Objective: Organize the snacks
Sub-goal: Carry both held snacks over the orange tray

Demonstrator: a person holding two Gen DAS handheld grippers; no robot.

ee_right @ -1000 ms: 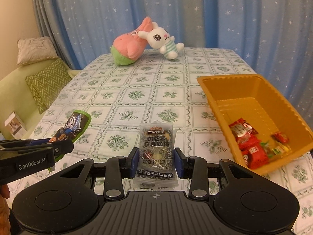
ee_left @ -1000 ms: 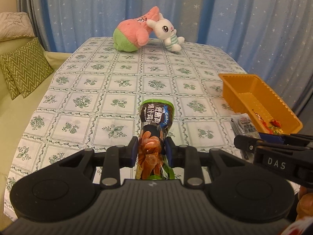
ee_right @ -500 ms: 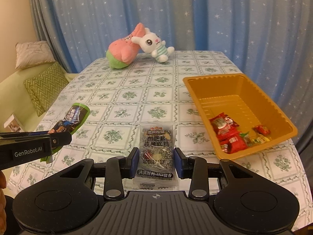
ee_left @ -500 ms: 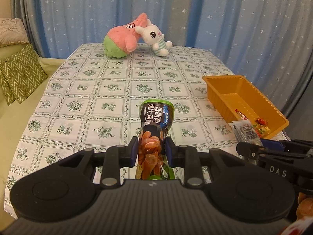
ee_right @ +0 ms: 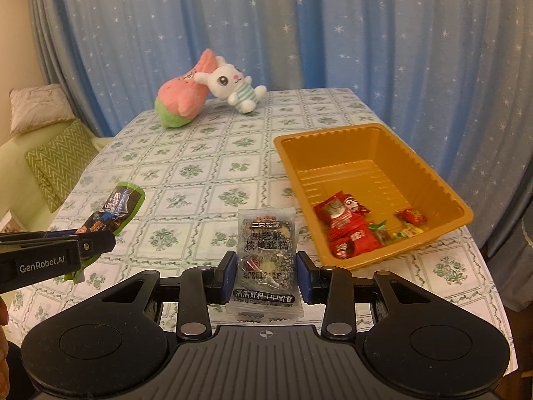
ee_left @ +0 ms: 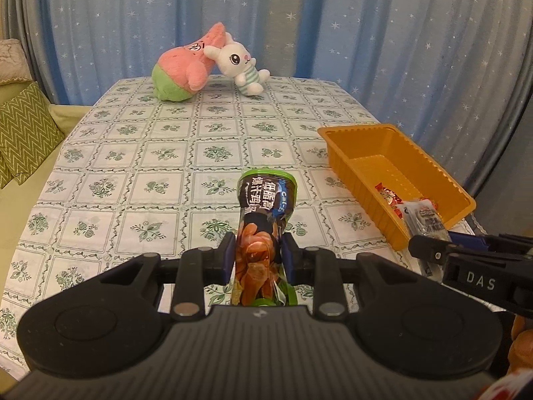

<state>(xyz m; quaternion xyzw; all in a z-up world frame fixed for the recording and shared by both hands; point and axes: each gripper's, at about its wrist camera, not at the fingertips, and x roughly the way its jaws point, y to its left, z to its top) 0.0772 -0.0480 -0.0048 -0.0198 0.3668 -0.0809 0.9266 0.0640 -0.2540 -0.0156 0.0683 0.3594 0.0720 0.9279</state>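
My left gripper (ee_left: 256, 258) is shut on a green and black snack packet (ee_left: 263, 220) and holds it above the near edge of the table; the packet also shows in the right wrist view (ee_right: 113, 211). My right gripper (ee_right: 266, 275) is shut on a clear grey cake packet (ee_right: 266, 253), held above the table left of the orange tray (ee_right: 333, 143). The tray (ee_left: 343, 160) holds several red wrapped snacks (ee_right: 346, 226) at its near end. The cake packet also shows in the left wrist view (ee_left: 424, 218), beside the tray's near corner.
A pink and green plush (ee_left: 181, 66) and a white rabbit plush (ee_left: 241, 66) lie at the table's far end. The table has a green-patterned cloth (ee_left: 166, 153). A sofa with a zigzag cushion (ee_left: 23, 126) is on the left. Blue starred curtains hang behind.
Both grippers have pulled back and risen from the table, each still holding its packet. The tray and plush toys look farther off and lower in view.
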